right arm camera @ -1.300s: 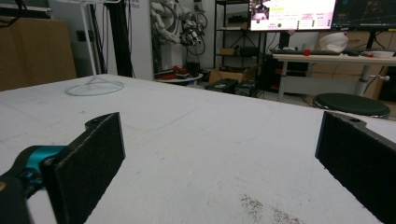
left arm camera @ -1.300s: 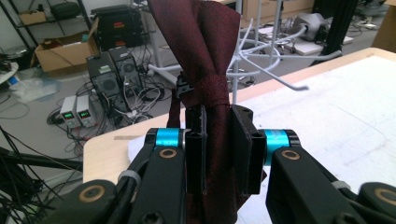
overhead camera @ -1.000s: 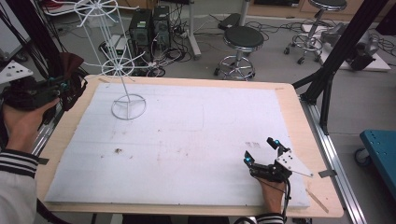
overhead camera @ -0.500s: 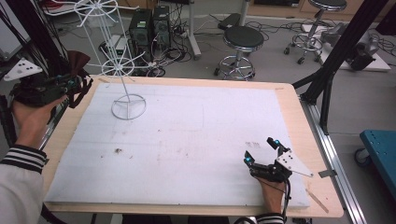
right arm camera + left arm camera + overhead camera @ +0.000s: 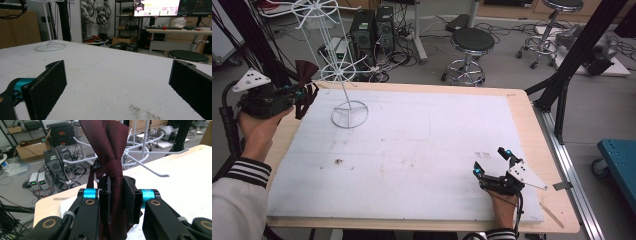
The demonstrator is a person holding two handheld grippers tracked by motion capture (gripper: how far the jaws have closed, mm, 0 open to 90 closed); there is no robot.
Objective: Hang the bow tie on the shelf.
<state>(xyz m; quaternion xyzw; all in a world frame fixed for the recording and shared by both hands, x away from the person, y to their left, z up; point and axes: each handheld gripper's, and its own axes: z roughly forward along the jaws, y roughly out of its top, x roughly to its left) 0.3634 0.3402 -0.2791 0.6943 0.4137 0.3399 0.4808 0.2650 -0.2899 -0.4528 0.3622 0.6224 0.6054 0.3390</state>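
A dark red cloth strip [image 5: 306, 75], like a necktie, hangs folded between the jaws of my left gripper [image 5: 305, 96], which is shut on it at the table's far left edge. In the left gripper view the cloth [image 5: 110, 142] rises above the gripper [image 5: 116, 182], with the white wire rack's arms [image 5: 150, 167] just behind it. The white wire rack [image 5: 343, 70] stands on a ring base to the right of that gripper. My right gripper [image 5: 493, 161] rests on the white sheet at the near right, jaws open [image 5: 117, 75], nothing between them.
A white foam sheet [image 5: 422, 135] covers the wooden table [image 5: 532, 130]. Behind the table are computer towers [image 5: 372, 30], two stools [image 5: 472, 45] and cables on the floor. Black frame posts [image 5: 572, 60] stand at the right; a blue cart [image 5: 619, 157] is at the far right.
My left gripper has carried the dark red cloth rightward, closer to the wire rack. The right gripper has stayed put.
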